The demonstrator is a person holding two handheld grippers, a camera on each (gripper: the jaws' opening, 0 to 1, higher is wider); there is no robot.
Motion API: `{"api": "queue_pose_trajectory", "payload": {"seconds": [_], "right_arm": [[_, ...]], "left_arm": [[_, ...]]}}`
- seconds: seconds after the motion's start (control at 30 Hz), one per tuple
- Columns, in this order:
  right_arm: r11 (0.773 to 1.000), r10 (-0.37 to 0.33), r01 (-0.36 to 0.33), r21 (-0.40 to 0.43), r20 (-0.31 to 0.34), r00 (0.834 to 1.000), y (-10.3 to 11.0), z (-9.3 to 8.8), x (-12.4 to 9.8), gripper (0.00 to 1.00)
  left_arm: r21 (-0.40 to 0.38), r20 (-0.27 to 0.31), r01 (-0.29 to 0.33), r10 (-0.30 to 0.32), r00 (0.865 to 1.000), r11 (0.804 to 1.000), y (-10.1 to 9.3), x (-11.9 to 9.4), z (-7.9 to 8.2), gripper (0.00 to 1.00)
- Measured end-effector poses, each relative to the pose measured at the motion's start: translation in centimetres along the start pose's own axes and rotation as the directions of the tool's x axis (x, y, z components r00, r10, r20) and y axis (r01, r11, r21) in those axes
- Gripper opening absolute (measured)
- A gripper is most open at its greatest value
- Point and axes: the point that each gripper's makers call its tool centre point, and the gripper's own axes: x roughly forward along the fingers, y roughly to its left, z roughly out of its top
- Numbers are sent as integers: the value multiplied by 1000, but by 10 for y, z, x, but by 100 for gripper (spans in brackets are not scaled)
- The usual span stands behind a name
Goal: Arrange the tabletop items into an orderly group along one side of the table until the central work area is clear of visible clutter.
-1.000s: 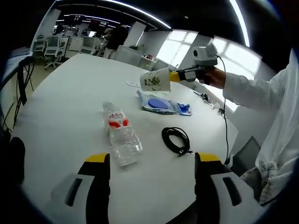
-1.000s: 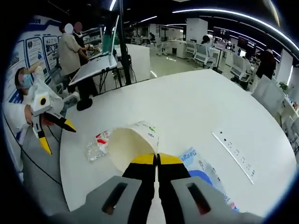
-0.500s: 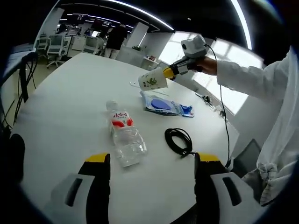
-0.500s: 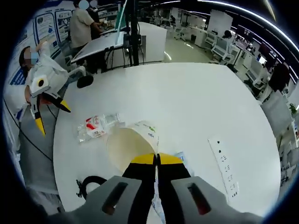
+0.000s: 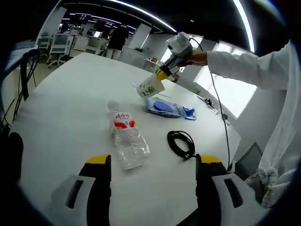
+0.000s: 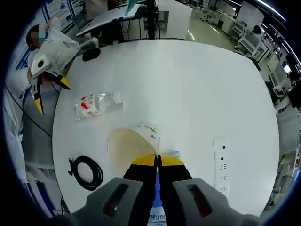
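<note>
- A paper cup with a green print hangs above the white table, its rim pinched between the pressed-together jaws of my right gripper; its open mouth faces the right gripper view's camera.
- In the left gripper view the same paper cup is tilted in the air over the far part of the table, with my right gripper clamped on it and my white sleeve reaching in from the right.
- A clear plastic water bottle with a red label lies on its side on the table, just ahead of my left gripper, whose yellow-tipped jaws stand spread wide with nothing between them.
- A coiled black cable lies to the right of the bottle, apart from it.
- A blue packet lies flat beyond the cable, below the raised cup.
- In the right gripper view a white power strip lies on the table to the right of the cup.
</note>
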Motion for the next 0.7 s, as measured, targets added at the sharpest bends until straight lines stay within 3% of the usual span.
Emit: {"api": "queue_pose_trajectory", "payload": {"seconds": [0.33, 0.7], "right_arm": [[994, 56, -66, -88, -105, 993, -2, 10, 19, 0], [979, 122, -156, -127, -244, 962, -8, 18, 37, 0]], "left_arm": [[-13, -10, 13, -13, 1000, 1000, 0, 6, -7, 74], [-28, 10, 18, -18, 1000, 999, 8, 7, -2, 74]]}}
